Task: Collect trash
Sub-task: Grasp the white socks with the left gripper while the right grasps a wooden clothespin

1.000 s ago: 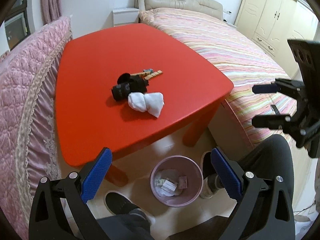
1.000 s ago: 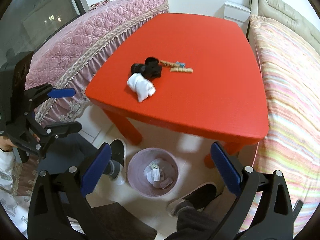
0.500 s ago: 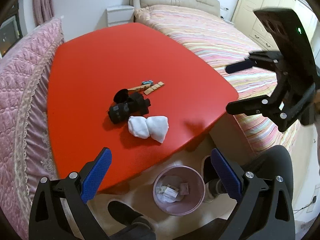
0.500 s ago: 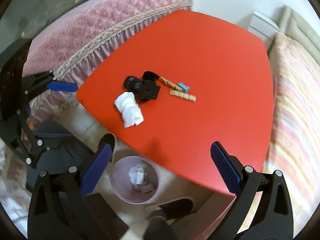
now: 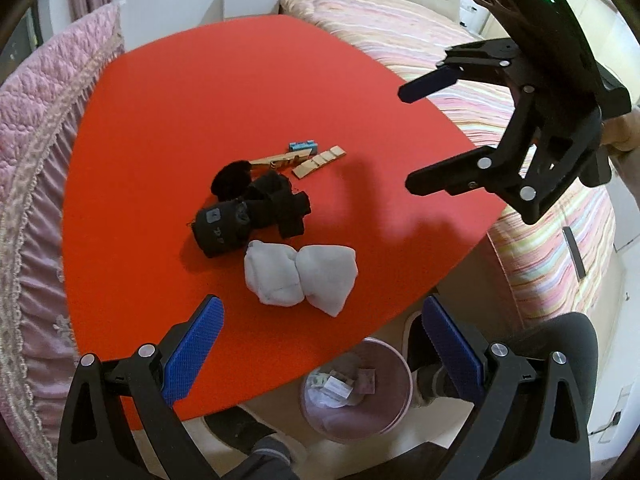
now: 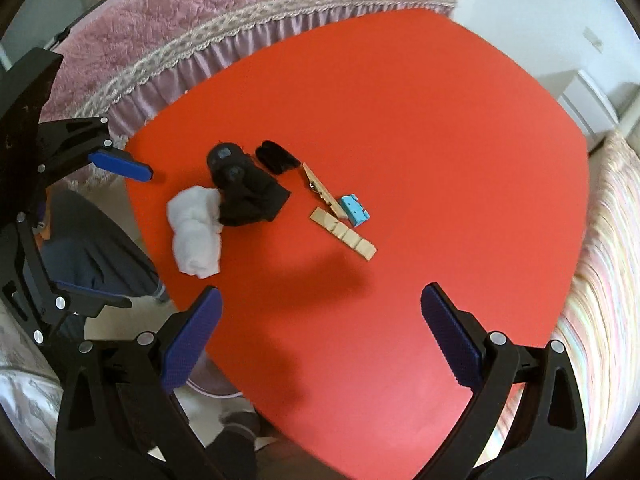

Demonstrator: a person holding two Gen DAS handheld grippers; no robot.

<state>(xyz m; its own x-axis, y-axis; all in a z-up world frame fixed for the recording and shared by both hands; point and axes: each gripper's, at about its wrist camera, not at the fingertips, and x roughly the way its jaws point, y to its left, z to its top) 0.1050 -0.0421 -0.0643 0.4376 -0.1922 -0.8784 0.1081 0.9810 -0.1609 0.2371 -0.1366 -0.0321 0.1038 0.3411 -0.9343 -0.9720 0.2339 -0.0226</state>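
On the red table (image 5: 168, 92) lie a white rolled cloth bundle (image 5: 300, 274), a black rolled bundle (image 5: 248, 216), a wooden clothespin (image 5: 280, 158), a small blue piece (image 5: 303, 146) and a notched wooden strip (image 5: 319, 162). My left gripper (image 5: 320, 308) hangs open just in front of the white bundle, holding nothing. My right gripper (image 5: 406, 139) stands open above the table's right edge. In the right wrist view, the right gripper (image 6: 320, 294) is over bare table short of the strip (image 6: 344, 234); the left gripper (image 6: 136, 238) is beside the white bundle (image 6: 196, 232).
A pink waste bin (image 5: 348, 428) with paper scraps stands on the floor under the table's near edge, between a person's feet. A pink quilted bed (image 5: 36, 128) borders the table's left side and a striped bed (image 5: 552, 240) its right.
Both grippers have moved forward and lower over the table. The right gripper has swung in over the table's right side. The bin now sits closer under the table edge in view.
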